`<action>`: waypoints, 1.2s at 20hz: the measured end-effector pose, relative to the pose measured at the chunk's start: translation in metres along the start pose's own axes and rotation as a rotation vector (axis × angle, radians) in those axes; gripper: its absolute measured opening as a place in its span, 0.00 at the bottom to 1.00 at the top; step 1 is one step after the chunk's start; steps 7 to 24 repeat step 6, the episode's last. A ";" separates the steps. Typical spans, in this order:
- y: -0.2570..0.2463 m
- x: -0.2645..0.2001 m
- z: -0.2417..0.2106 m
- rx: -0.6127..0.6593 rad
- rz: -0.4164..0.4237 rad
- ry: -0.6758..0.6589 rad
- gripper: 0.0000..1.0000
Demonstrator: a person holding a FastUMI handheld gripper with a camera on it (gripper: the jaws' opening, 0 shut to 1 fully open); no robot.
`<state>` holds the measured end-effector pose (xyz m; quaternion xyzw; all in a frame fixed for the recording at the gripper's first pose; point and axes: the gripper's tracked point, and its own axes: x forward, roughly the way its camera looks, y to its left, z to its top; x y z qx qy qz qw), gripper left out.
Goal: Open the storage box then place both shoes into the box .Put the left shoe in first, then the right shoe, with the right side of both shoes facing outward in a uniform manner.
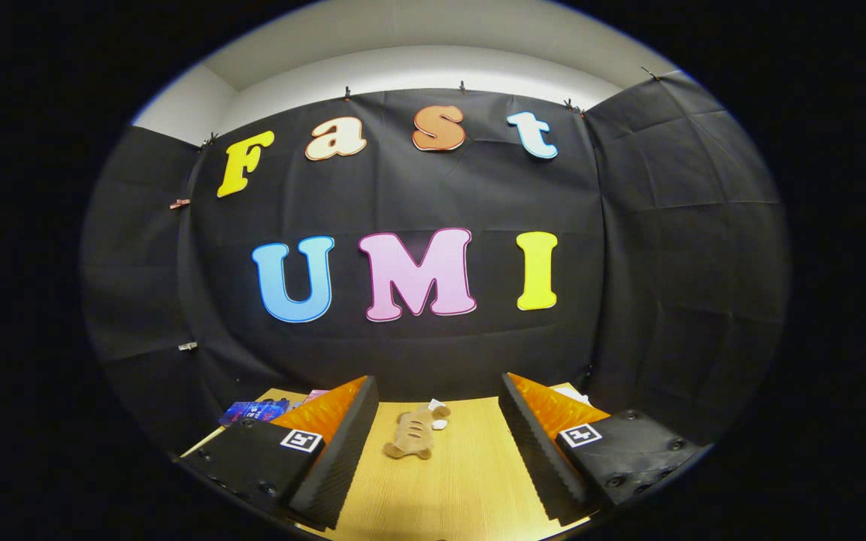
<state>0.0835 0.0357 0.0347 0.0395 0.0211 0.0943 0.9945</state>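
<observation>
The claw (433, 451) is held level above the counter (448, 488), its two fingers spread wide with nothing between them but bare wood.

Off the left finger, at the counter's far left corner, lies a flat blue-printed thing (252, 411) with a strip of pink (316, 394) just beyond it; the finger covers most of both, so I cannot tell whether this is the storage box, its lid or some packet. No container can be made out for certain, and so nothing can be said of what one holds.

Between the fingers and well ahead of them lies a tan shoe (412, 434), a small slip-on kind, lying lengthwise away from the claw. A small white piece (439, 423) sits touching or just beside its far end, too small to name. Which shoe of the pair it is cannot be read from here.

Past the right finger a scrap of white (579, 397) peeks at the counter's far right corner.

To my judgement, good work here means tipping the claw downward so the counter and the box come properly under view, and settling which shoe is the left one before any pinch.
</observation>
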 end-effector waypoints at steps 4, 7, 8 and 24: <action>0.012 -0.002 0.005 -0.057 -0.022 0.002 0.98; 0.019 -0.006 0.014 -0.071 -0.017 -0.026 0.98; 0.019 -0.006 0.014 -0.071 -0.017 -0.026 0.98; 0.019 -0.006 0.014 -0.071 -0.017 -0.026 0.98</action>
